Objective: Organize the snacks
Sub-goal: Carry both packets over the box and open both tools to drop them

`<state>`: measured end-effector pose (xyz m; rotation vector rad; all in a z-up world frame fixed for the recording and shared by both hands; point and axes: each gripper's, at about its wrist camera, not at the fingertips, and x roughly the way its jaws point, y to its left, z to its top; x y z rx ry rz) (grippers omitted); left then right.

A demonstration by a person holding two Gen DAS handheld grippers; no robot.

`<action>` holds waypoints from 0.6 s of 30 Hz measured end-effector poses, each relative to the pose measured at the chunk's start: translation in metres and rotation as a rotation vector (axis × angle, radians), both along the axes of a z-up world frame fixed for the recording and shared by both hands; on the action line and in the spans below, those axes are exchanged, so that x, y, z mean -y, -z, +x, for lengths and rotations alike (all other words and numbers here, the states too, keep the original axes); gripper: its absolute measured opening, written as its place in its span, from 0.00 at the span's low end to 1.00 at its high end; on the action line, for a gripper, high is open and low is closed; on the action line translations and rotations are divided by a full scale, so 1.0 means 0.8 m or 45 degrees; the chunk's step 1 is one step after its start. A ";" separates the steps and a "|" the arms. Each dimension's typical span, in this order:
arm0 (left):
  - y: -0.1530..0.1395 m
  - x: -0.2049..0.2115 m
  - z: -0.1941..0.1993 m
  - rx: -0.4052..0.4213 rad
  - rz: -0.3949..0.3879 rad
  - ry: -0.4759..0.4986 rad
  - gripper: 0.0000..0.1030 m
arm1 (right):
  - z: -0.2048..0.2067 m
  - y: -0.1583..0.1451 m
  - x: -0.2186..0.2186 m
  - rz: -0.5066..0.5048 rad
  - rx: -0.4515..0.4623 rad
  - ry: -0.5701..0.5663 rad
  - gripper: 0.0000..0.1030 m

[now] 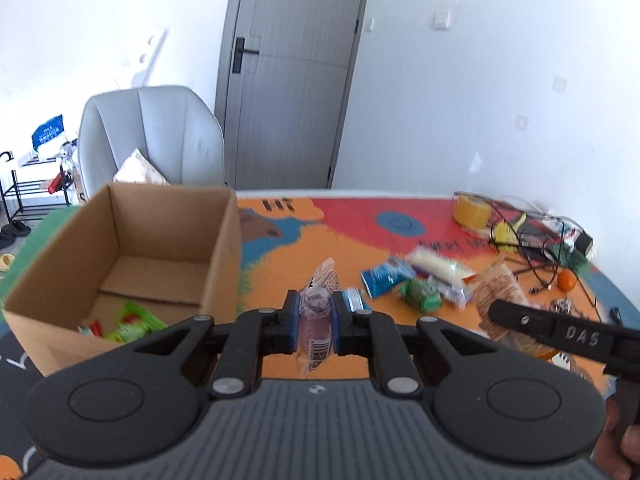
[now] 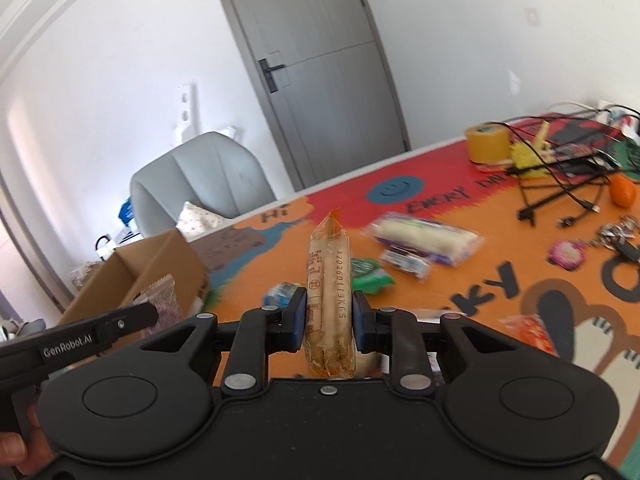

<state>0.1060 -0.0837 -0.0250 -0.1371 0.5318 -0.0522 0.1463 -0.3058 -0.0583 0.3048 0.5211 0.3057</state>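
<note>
My left gripper [image 1: 315,312] is shut on a clear brownish snack packet [image 1: 318,304], held above the table just right of an open cardboard box [image 1: 168,240]. The box holds green and red snack packs [image 1: 128,322]. My right gripper [image 2: 329,312] is shut on an orange snack packet [image 2: 329,280], held upright above the table. Loose snacks lie on the colourful mat: a white roll pack [image 2: 424,236], a green pack [image 2: 368,274], a blue pack [image 1: 386,276]. The box also shows in the right wrist view [image 2: 160,268], at the left.
A yellow tape roll [image 2: 486,142], tangled black cables [image 2: 560,184], an orange fruit [image 2: 624,192] and small trinkets [image 2: 568,254] lie on the table's right part. A grey chair [image 1: 152,136] stands behind the box. A grey door [image 1: 292,72] is beyond.
</note>
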 end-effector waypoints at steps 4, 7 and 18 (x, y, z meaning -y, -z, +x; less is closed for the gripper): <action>-0.016 -0.013 -0.004 0.041 0.002 -0.026 0.14 | 0.002 -0.011 -0.018 0.000 0.022 -0.037 0.24; -0.026 -0.024 -0.006 0.065 0.003 -0.048 0.14 | 0.003 -0.019 -0.031 0.004 0.040 -0.063 0.24; -0.042 -0.077 -0.006 0.112 -0.005 -0.148 0.14 | 0.014 -0.040 -0.092 0.001 0.085 -0.165 0.24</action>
